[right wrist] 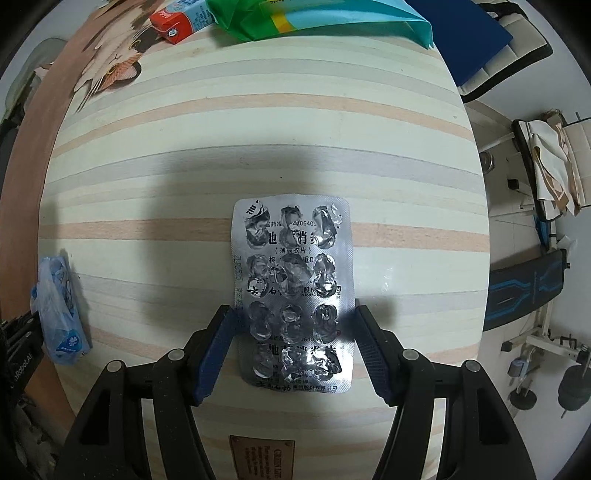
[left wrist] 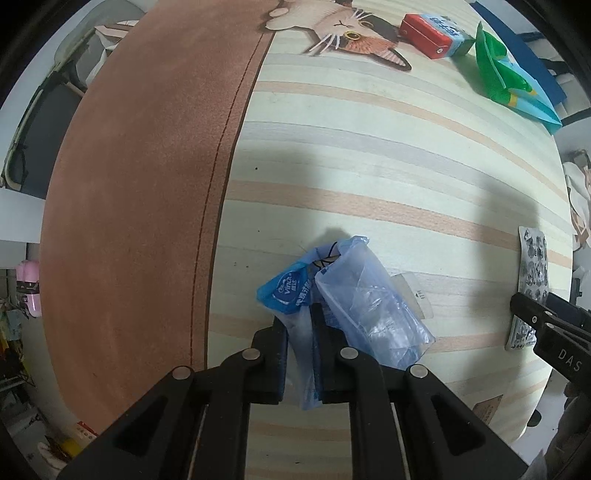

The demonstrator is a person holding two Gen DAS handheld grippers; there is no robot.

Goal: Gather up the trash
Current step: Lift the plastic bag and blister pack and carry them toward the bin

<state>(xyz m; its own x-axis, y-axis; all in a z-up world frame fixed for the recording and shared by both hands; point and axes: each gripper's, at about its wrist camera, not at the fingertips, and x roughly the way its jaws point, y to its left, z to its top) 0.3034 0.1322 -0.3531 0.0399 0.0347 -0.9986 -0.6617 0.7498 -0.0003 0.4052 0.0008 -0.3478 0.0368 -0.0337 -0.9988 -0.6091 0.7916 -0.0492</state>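
My left gripper is shut on a crumpled blue plastic wrapper, pinching its near end above the striped table mat. The wrapper also shows at the left edge of the right wrist view. My right gripper is open, its two fingers on either side of a used silver blister pack that lies flat on the mat. The blister pack and the right gripper's fingers show at the right edge of the left wrist view.
A red and blue carton and a green and blue bag lie at the far end of the mat, next to a cat print. A brown band runs along the left. Exercise gear stands beyond the right edge.
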